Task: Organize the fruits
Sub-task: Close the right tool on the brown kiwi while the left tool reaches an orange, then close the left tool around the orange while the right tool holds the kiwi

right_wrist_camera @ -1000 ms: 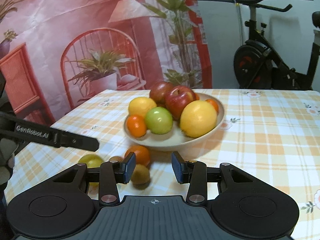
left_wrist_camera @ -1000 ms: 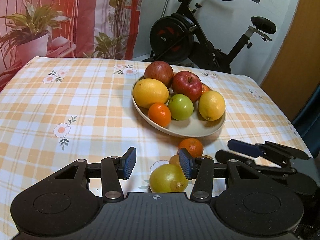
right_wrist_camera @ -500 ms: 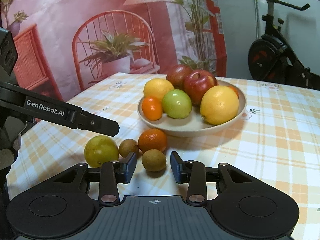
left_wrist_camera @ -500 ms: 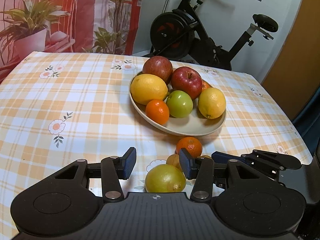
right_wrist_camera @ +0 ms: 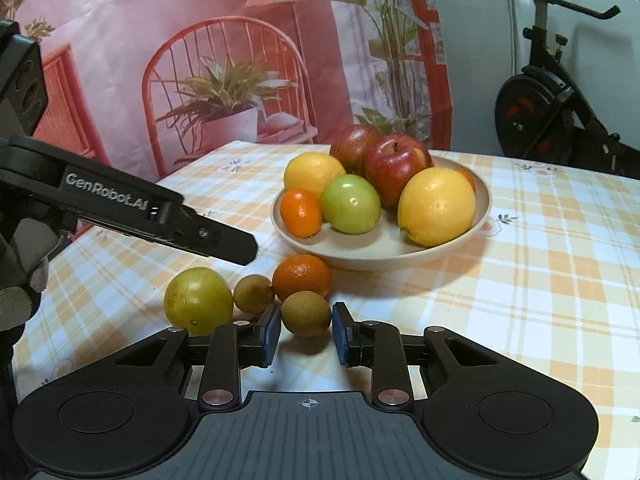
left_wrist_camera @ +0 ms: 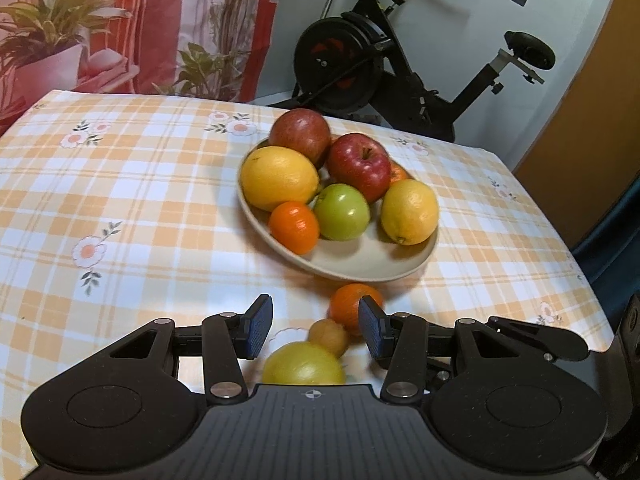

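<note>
Now the right gripper (right_wrist_camera: 306, 330) has its jaws drawn in narrow around the nearer kiwi (right_wrist_camera: 306, 313), with a pad at each flank of the fruit; they look to be touching or all but touching it, and the kiwi sits on the tablecloth (right_wrist_camera: 540, 300) just in front of the bowl (right_wrist_camera: 482, 216). To do this step well, I would let the pads settle evenly on the widest part of the kiwi before any lift, since a small round fruit can squirt out of an off-centre pinch. A straight rise should clear the tangerine (right_wrist_camera: 301, 276) lying just behind it, between it and the bowl. Squeezing gently seems wise, as kiwi skin likely bruises.

The left gripper (left_wrist_camera: 316, 330) stands part-way open and grips nothing; it hangs over the loose fruit on the near side of the bowl, above the yellow-green citrus (left_wrist_camera: 303, 364) and the second kiwi (left_wrist_camera: 329, 336).

The bowl holds 2 red apples (right_wrist_camera: 394, 168), 2 large lemons (right_wrist_camera: 436, 206), 1 green apple (right_wrist_camera: 351, 204) and 1 small tangerine at its near left edge (right_wrist_camera: 301, 213), with a sliver of another orange fruit behind. Free space shows only at its near rim, so I judge that the best landing spot.
</note>
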Motion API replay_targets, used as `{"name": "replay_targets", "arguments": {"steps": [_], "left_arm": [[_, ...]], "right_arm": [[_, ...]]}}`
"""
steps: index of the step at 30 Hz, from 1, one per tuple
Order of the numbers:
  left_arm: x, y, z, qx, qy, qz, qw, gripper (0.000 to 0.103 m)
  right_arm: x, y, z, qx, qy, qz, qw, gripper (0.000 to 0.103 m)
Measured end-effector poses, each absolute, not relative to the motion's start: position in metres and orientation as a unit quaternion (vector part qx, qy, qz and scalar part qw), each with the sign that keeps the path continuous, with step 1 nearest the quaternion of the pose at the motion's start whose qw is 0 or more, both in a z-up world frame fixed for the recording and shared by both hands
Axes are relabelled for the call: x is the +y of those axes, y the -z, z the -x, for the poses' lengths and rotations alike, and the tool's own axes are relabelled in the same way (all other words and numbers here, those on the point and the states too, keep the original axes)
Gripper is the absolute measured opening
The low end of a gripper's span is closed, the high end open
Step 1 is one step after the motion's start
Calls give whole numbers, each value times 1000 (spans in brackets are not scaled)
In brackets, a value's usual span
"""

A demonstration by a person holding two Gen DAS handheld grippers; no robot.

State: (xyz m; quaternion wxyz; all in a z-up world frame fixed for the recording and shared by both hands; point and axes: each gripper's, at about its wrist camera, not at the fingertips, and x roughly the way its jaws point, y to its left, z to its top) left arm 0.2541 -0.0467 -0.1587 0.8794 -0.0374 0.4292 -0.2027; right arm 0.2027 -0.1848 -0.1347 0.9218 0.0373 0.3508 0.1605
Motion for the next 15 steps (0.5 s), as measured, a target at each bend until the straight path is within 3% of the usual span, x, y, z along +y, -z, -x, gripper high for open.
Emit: {"name": "replay_targets", "arguments": {"steps": [15], "left_arm": [[-81,175,-270,458,229,-2,859,50]], "right_arm": [[-229,119,-184,299,-101,-62,947,26]]}}
